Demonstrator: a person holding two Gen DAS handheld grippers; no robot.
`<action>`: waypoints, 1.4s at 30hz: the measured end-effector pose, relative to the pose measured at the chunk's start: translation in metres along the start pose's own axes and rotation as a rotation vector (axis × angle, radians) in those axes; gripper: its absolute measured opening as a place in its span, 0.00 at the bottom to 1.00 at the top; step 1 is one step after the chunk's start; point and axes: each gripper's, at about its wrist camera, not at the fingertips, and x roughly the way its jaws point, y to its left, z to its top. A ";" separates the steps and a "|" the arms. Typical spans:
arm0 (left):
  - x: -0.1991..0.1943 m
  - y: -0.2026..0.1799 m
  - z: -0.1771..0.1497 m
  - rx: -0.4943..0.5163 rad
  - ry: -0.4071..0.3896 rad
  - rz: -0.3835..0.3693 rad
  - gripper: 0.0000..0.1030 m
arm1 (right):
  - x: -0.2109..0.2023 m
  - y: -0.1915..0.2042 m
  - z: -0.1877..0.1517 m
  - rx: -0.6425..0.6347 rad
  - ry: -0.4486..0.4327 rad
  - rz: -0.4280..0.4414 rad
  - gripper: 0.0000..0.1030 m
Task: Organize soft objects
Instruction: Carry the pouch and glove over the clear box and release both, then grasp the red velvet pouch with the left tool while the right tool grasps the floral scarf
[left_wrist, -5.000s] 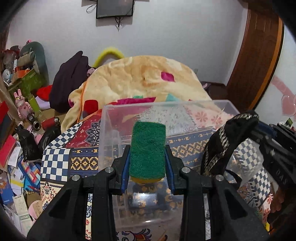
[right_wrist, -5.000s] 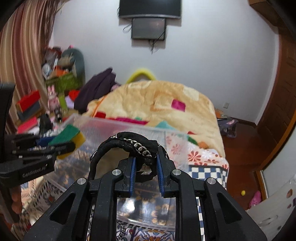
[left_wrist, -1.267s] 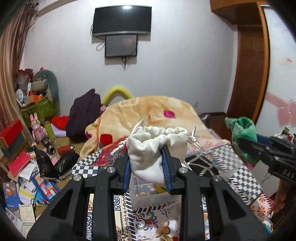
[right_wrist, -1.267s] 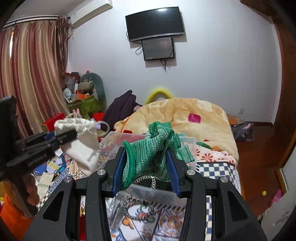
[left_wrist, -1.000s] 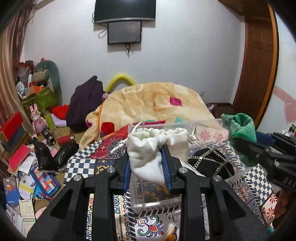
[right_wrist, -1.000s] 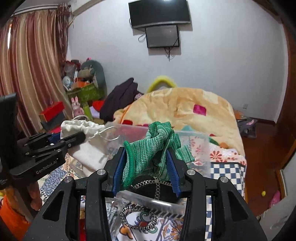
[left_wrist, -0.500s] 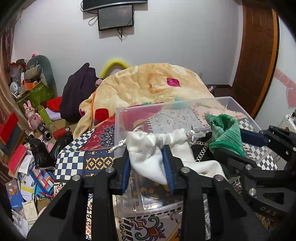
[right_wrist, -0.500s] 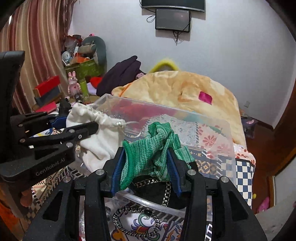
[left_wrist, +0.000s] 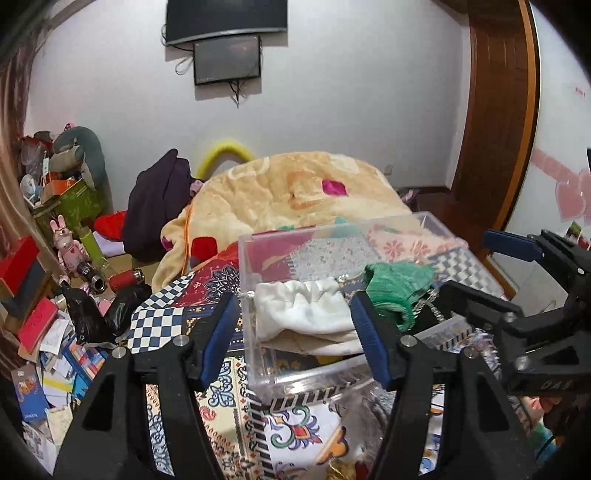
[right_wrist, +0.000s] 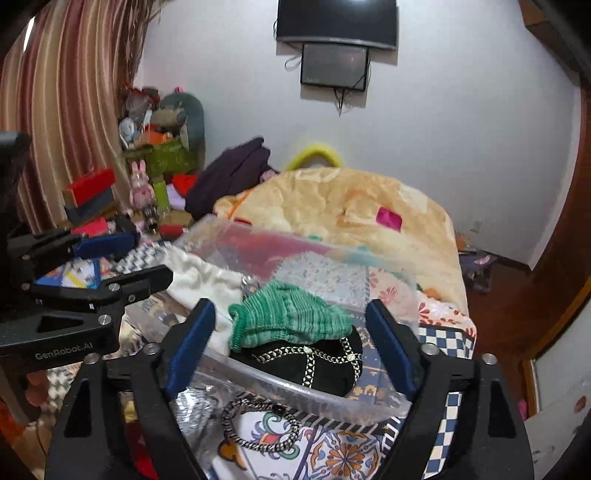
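A clear plastic box (left_wrist: 255, 347) stands on the patterned bedspread; it also shows in the right wrist view (right_wrist: 295, 384). Inside lie a white drawstring pouch (left_wrist: 303, 310), a green knitted cloth (left_wrist: 397, 286) and a black chain-trimmed item (right_wrist: 314, 360). My left gripper (left_wrist: 293, 336) is open, its jaws spread either side of the pouch, holding nothing. My right gripper (right_wrist: 288, 343) is open, its jaws spread either side of the green cloth (right_wrist: 288, 319), holding nothing. The pouch also shows in the right wrist view (right_wrist: 201, 278).
A metal chain (right_wrist: 258, 424) lies on the bedspread in front of the box. A peach blanket (left_wrist: 295, 195) is heaped behind it. Toys, boxes and papers (left_wrist: 55, 295) clutter the floor at left. A wooden door (left_wrist: 491, 129) stands at right.
Both grippers have opened and let go: the white pouch and the green cloth now rest in the box. Five seconds ago they held a green sponge and the black item.
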 end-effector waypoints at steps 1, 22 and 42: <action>-0.005 0.001 0.001 -0.008 -0.007 -0.006 0.61 | -0.007 -0.001 0.002 0.008 -0.016 0.007 0.83; -0.072 -0.013 -0.071 0.019 0.034 -0.088 0.78 | -0.073 -0.005 -0.073 0.088 -0.016 -0.005 0.99; -0.014 -0.024 -0.143 -0.047 0.257 -0.128 0.53 | -0.030 0.021 -0.149 0.103 0.262 0.098 0.95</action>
